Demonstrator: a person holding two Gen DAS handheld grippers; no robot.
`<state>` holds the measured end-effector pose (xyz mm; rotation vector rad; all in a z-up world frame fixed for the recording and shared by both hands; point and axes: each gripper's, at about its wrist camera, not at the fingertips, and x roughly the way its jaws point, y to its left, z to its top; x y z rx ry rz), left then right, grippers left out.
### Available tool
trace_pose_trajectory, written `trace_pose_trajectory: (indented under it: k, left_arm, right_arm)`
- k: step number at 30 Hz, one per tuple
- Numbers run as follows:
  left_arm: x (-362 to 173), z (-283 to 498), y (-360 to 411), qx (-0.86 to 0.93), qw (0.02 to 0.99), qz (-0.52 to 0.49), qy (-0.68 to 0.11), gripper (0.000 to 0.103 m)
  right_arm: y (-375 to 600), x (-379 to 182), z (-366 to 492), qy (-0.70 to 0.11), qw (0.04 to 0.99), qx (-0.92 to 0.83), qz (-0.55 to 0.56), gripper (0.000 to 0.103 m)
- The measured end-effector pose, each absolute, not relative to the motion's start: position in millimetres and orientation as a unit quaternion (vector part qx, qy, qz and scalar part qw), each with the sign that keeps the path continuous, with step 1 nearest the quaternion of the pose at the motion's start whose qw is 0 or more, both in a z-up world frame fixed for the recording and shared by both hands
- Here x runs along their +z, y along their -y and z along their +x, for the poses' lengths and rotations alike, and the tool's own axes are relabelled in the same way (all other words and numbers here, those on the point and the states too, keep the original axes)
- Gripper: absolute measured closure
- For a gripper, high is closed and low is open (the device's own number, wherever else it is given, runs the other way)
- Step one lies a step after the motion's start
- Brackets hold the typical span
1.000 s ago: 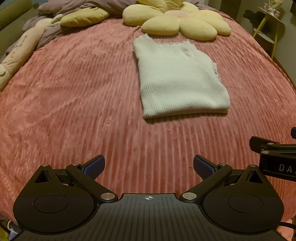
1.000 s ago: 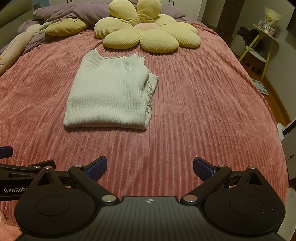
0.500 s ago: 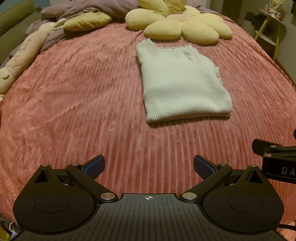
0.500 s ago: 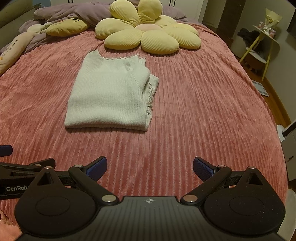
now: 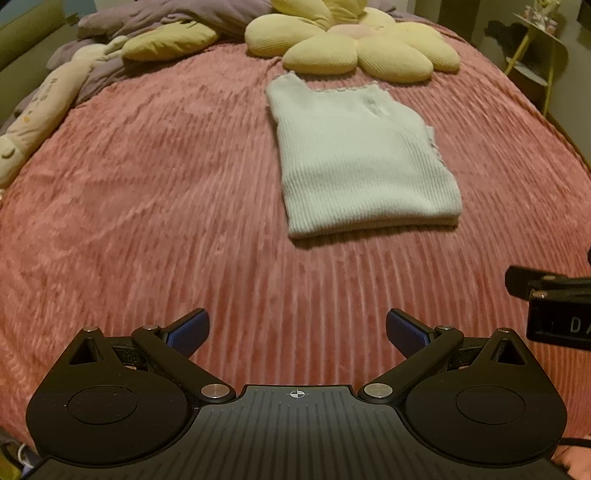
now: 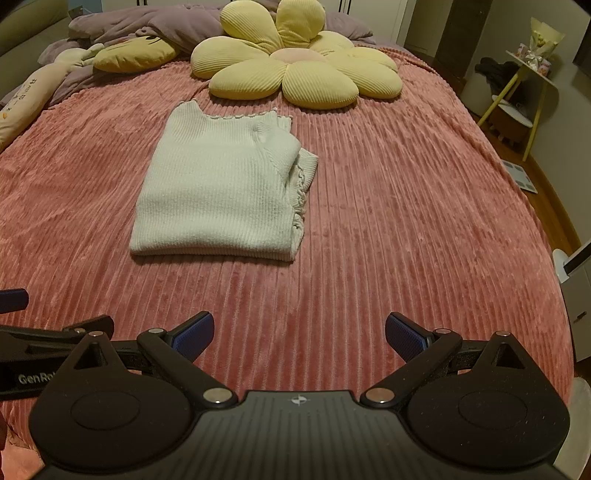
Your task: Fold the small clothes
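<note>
A small white ribbed knit top (image 5: 362, 162) lies folded into a rough rectangle on the pink ribbed bedspread (image 5: 147, 184). It also shows in the right wrist view (image 6: 221, 192), with a frilled edge bunched on its right side. My left gripper (image 5: 297, 330) is open and empty, well short of the top's near edge. My right gripper (image 6: 299, 332) is open and empty, also short of the top and to its right. The right gripper shows at the right edge of the left wrist view (image 5: 554, 306); the left gripper shows at the left edge of the right wrist view (image 6: 40, 350).
A yellow flower cushion (image 6: 295, 70) lies just beyond the top. A yellow pillow (image 5: 170, 42), a long plush toy (image 5: 40, 107) and a purple duvet (image 6: 140, 26) lie at the far left. A yellow-legged side table (image 6: 524, 85) stands off the bed's right.
Both grippers have drawn slightly back and tilted; the top sits a little further right in the left wrist view. The top has not moved on the bed. Both grippers stay open.
</note>
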<state>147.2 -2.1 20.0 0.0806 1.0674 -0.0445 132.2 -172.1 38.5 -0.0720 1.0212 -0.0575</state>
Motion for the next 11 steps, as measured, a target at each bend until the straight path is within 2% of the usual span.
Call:
trace_pose_trajectory:
  k: [11]
  left_arm:
    - [19.5, 146.3, 1.6, -0.028, 0.854, 0.034, -0.519, 0.0]
  right_arm:
    - [172.4, 39.4, 132.1, -0.487, 0.872, -0.025, -0.037, 0.004]
